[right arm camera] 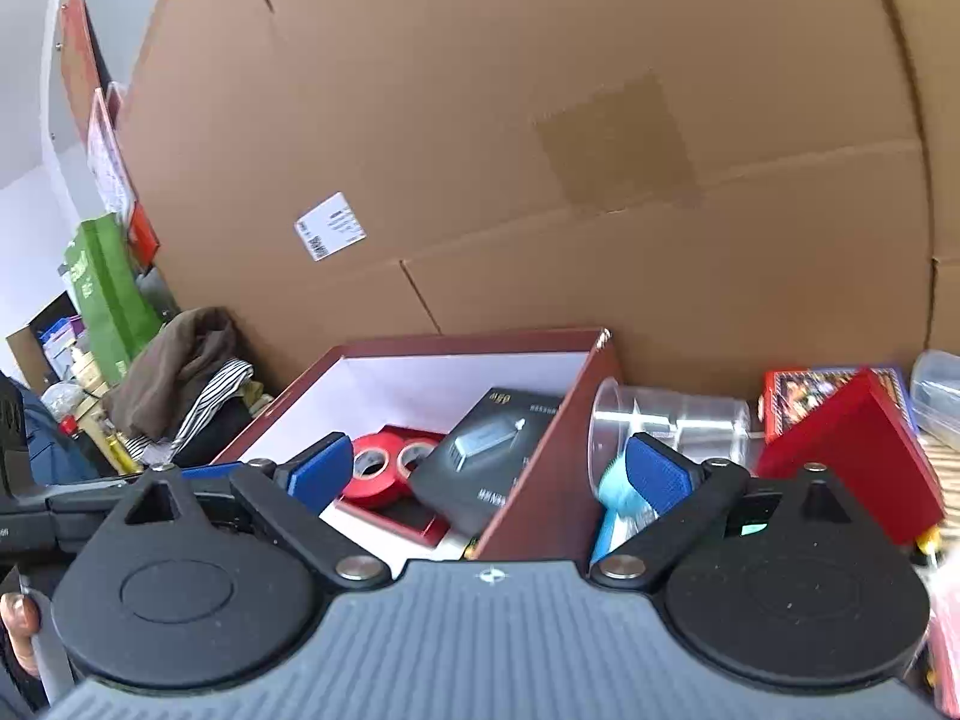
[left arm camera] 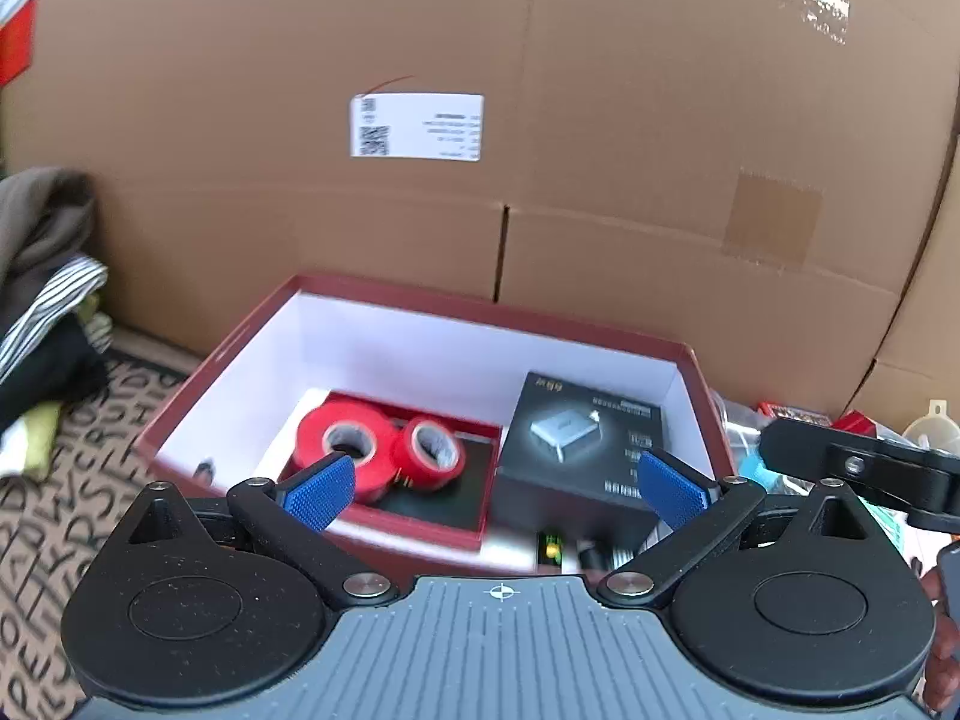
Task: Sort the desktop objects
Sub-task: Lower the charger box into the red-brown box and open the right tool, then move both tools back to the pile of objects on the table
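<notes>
Left wrist: left gripper (left arm camera: 495, 489) spread wide, empty, hovering at near rim of maroon box (left arm camera: 384, 303). Inside box: two red tape rolls (left arm camera: 378, 450) on red tray (left arm camera: 447, 507), black carton (left arm camera: 579, 450) just right of them.

Right wrist: right gripper (right arm camera: 489, 474) spread wide, empty, over box right wall. Clear cup (right arm camera: 666, 420) and red box (right arm camera: 852, 450) outside, right of it.

The open-topped storage box (left arm camera: 384, 336) at the frame's centre has bare white floor along its back wall and left corner, while the tape rolls (left arm camera: 378, 450) and black carton (left arm camera: 579, 438) fill its front. Behind it a cardboard wall (left arm camera: 540, 120) blocks the whole upper frame. In the right wrist view, a clear cup (right arm camera: 666, 426) and red box (right arm camera: 852, 456) crowd the lower right.
</notes>
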Demonstrator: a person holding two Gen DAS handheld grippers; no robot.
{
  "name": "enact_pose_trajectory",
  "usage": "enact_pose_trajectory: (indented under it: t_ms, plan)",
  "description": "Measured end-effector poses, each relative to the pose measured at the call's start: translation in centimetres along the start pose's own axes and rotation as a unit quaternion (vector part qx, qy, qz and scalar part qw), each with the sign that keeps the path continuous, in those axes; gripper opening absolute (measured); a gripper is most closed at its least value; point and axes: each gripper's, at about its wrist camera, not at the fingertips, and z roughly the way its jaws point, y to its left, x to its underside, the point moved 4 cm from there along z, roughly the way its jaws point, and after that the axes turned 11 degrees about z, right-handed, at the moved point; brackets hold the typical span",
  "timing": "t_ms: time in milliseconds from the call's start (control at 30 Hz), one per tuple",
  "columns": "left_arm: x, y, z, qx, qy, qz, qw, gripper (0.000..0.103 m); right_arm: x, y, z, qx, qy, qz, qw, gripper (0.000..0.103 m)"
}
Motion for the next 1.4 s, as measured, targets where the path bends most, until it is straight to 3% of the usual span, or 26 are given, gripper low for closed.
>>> enact_pose_trajectory:
  t_ms: [533, 900, 1200, 1400]
  plan:
    - [5.4, -4.7, -7.3, -0.038, 0.027, -0.031, 0.9984, 0.103, 3.5, 0.9, -9.1, -0.015, -0.022, -0.068, 0.997, 0.102]
    - [8.3, -7.7, -12.6, -0.051, 0.019, -0.035, 0.9979, 0.103, 5.4, 1.9, -14.5, -0.024, -0.023, -0.104, 0.994, 0.103]
    - [9.5, -10.3, -12.8, -0.052, 0.044, -0.007, 0.9976, 0.103, 6.6, 1.6, -17.2, -0.019, -0.024, -0.143, 0.989, 0.102]
    - [9.5, -11.3, -11.1, -0.035, 0.057, -0.001, 0.9977, 0.103, 6.7, -1.1, -17.9, 0.006, -0.028, -0.116, 0.993, 0.102]
